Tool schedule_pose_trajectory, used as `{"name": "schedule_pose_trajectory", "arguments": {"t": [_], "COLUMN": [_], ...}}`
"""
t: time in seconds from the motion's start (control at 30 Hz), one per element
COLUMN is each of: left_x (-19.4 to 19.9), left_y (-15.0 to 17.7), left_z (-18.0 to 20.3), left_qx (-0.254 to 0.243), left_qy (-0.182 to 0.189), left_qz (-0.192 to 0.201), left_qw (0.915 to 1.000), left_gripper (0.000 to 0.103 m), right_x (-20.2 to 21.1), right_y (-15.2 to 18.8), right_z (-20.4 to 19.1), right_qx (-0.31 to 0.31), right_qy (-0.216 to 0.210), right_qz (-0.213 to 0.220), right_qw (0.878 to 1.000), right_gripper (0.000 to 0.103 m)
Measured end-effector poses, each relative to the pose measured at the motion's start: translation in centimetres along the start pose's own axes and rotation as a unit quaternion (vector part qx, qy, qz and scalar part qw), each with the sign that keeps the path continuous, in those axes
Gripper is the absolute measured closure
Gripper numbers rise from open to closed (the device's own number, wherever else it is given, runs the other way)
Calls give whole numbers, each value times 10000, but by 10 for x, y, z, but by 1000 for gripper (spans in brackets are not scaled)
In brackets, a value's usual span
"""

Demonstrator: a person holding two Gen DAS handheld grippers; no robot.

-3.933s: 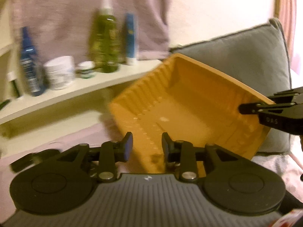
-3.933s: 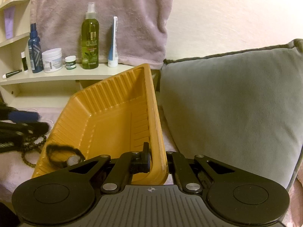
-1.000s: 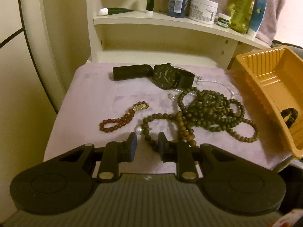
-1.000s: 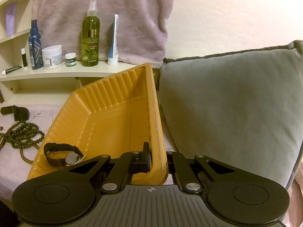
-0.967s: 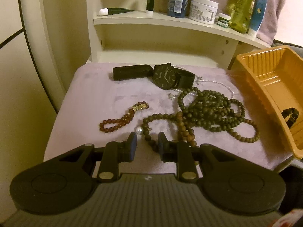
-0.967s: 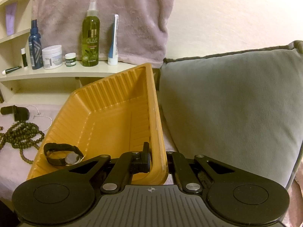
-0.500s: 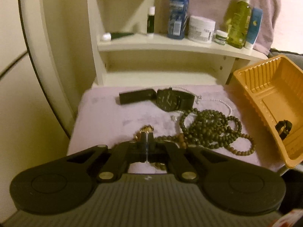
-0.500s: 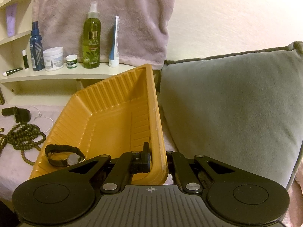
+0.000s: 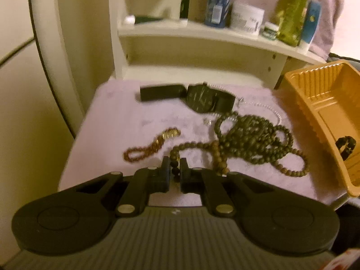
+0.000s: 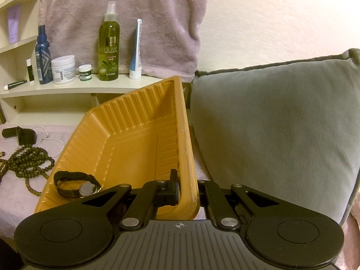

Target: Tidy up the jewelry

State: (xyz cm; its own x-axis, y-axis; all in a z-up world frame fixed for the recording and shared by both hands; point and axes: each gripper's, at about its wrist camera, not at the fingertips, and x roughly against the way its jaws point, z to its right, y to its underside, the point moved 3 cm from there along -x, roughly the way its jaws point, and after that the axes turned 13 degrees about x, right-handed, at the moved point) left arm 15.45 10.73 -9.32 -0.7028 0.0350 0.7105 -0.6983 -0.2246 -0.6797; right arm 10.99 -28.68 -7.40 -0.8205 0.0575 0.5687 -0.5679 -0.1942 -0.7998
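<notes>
While the bead strand sits in the grip: the left claw (image 9: 175, 172) is clenched on the near end of the dark bead necklace (image 9: 254, 139), a few beads showing between its pads.
Right claw: the right claw (image 10: 187, 191) is clamped on the near rim of the orange tray (image 10: 135, 139) — one finger inside the wall, the other outside, and the tray sits tipped with its open side toward the jewelry.
Where the necklace lies: on the mauve cloth (image 9: 117, 121) covering the bench, its coiled mass ahead and to the right of the left claw, trailing toward the tray.
Long axis: the pile runs roughly left to right across the cloth, from the pinched end to the loops nearest the tray wall.
Deciding relation: the tray (image 9: 326, 117) stands to the right of the left claw, beyond the whole coil — so the strand probably has to be lifted clear and carried rightward over the tray's near wall.
Nearer hand: the left, already holding it.
Already in the tray: a small black watch (image 10: 76, 184).
Still on the cloth: a reddish-brown bracelet (image 9: 150, 146), a large black watch (image 9: 200, 97), a thin pearl chain (image 9: 267, 108).
</notes>
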Motion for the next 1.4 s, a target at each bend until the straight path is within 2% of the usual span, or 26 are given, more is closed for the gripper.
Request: {"name": "schedule_pose_trajectory", "arguments": {"t": [0.3, 0.5, 0.7, 0.9, 1.0, 1.2, 1.4], "left_x": [31, 45, 56, 53, 47, 29, 26], "left_y": [-35, -52, -53, -38, -28, -9, -4], "left_z": [10, 33, 87, 160, 192, 230, 231], "left_qx": [-452, -666, -886, -1173, -1337, -1634, -1693], "left_qy": [68, 383, 1241, 2133, 2413, 2604, 2460], "left_qz": [537, 673, 591, 326, 126, -167, -134], "left_qw": [9975, 9948, 9865, 9694, 9611, 9514, 9543], "left_gripper": [97, 97, 97, 97, 97, 97, 91], "right_x": [1, 2, 2, 3, 3, 2, 1], "right_y": [0, 0, 0, 0, 0, 0, 2], "right_z": [1, 1, 1, 1, 1, 2, 3], "right_qx": [-2, -31, -47, -70, -90, -137, -165], "right_qy": [-4, -6, -11, -25, -40, -62, -79], "right_qz": [24, 30, 31, 51, 57, 59, 54], "right_qw": [10000, 10000, 10000, 10000, 9999, 9999, 9998], "right_gripper": [99, 99, 99, 99, 99, 99, 99]}}
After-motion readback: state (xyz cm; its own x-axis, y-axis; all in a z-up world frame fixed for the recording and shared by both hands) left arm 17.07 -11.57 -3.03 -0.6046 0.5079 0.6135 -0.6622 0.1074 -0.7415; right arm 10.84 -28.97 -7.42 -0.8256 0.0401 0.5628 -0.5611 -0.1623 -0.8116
